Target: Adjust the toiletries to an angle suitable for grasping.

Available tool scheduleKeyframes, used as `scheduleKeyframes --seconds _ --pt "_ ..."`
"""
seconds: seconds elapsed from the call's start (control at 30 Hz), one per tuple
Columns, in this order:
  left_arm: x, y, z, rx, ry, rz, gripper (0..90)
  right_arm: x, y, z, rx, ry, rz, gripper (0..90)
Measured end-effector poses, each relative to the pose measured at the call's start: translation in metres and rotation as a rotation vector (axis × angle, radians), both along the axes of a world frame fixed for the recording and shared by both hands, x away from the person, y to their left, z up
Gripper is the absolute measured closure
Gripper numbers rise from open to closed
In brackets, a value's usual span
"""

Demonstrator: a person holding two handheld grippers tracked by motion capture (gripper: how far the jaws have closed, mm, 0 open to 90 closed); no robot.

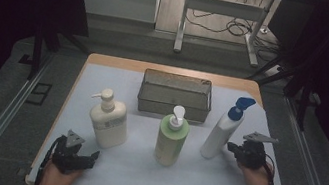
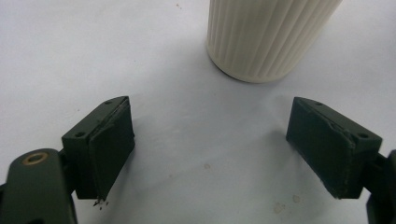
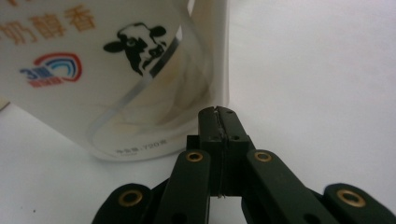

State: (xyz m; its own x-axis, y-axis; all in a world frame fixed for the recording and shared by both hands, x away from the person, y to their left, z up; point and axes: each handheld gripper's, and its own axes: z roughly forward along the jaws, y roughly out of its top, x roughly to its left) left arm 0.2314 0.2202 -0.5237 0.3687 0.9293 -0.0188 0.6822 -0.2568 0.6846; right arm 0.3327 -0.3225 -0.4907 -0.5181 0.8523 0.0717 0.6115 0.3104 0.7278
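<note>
**Grippers beside two bottles**

The right gripper (image 1: 233, 147) was clenched on nothing, its jaws pressed together, just right of the base of the blue-capped white bottle (image 1: 220, 132) at the right of the white surface (image 1: 139, 169). The left gripper (image 1: 90, 155) stood released, jaws spread wide, with the cream pump bottle (image 1: 107, 122) near, beyond its tips. A green bottle (image 1: 171, 140) stood between the two.

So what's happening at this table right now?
A person holds a gripper in each hand. The left gripper is open, facing the cream bottle without touching it. The right gripper is shut, right beside the blue-capped bottle. A green bottle stands between them, a mesh basket behind.
</note>
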Motion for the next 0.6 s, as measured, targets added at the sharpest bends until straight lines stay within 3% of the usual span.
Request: scheduleKeyframes --seconds 0.6 --pt "0.0 0.0 0.0 -0.001 0.0 0.0 15.0 0.017 0.003 -0.003 0.019 0.005 -0.029 89.5"
